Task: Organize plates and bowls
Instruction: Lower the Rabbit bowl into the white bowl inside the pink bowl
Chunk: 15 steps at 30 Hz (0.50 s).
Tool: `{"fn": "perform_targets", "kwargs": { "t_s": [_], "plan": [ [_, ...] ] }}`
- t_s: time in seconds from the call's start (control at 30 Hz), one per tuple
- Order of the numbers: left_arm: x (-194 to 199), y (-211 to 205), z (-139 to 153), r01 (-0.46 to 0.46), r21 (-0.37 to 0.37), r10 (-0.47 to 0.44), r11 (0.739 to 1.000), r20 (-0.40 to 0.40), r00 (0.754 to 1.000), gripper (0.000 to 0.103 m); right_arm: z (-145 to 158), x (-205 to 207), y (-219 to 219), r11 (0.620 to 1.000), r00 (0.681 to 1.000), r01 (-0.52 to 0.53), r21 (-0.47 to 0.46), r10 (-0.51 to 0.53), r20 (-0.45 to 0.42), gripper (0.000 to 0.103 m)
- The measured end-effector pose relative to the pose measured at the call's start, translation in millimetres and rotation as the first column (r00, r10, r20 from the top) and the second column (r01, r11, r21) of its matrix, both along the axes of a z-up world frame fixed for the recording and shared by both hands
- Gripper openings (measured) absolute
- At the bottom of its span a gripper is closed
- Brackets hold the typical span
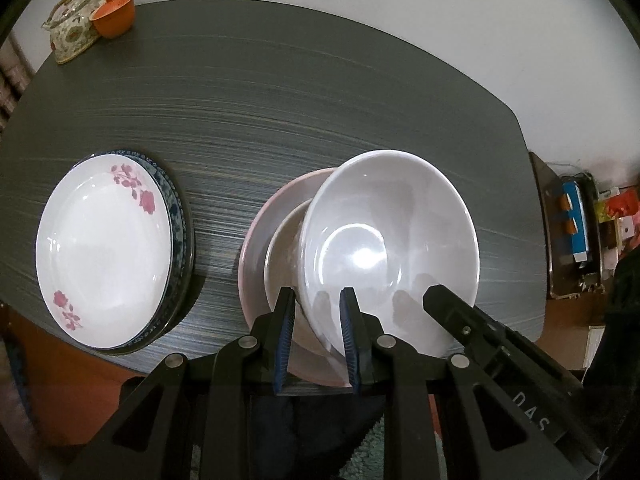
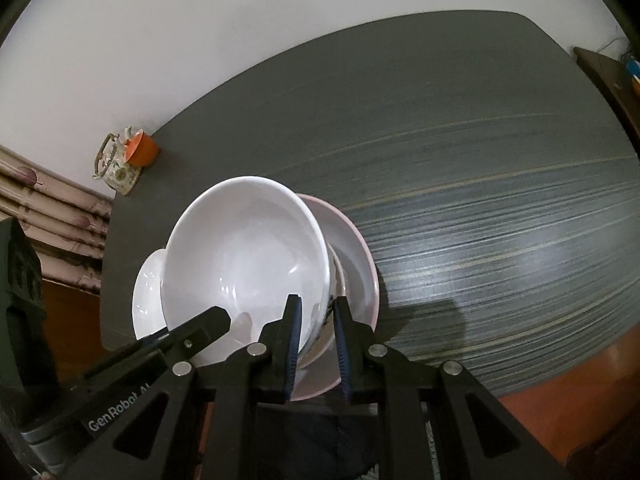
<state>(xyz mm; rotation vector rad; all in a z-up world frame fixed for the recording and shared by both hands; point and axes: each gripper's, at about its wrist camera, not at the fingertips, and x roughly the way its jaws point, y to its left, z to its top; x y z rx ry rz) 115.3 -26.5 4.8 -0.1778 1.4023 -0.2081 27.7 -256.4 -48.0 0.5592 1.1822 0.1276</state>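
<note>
A large white bowl [image 1: 384, 248] is being gripped by its near rim from both sides: the left tool [image 1: 316, 300] is being clenched on the rim at the left, one pad inside the wall and one outside, and the right tool [image 2: 316, 308] is being clenched on the same rim at the right in the same way. The bowl is being held tilted above a smaller bowl [image 1: 286, 252] that is sitting in a pink plate [image 1: 256, 236] near the near edge of the desk [image 1: 320, 92]. The step in hand is judged to be the nesting of the big bowl onto this stack; whether its foot is touching the smaller bowl cannot be told. For the next move the bowl is probably being required to be levelled and lowered evenly by both tools before either grip is released, since an uneven release could let it slide off. To the left, a flowered plate [image 1: 104, 252] is lying on a blue-patterned plate [image 1: 176, 216]. At the far left corner a teapot [image 1: 72, 26] and an orange cup [image 1: 114, 16] are standing touching. Beyond, a pale wall is being shown, and cluttered shelving at the right.
</note>
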Motion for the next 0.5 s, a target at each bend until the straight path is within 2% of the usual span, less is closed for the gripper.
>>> {"fn": "perform_targets", "kwargs": {
  "t_s": [0.5],
  "plan": [
    [-2, -9, -13, 0.010, 0.043, -0.010, 0.999, -0.007, 1.000, 0.020, -13, -5, -2, 1.000, 1.000, -0.019, -0.006, 0.018, -0.024, 0.018]
  ]
}}
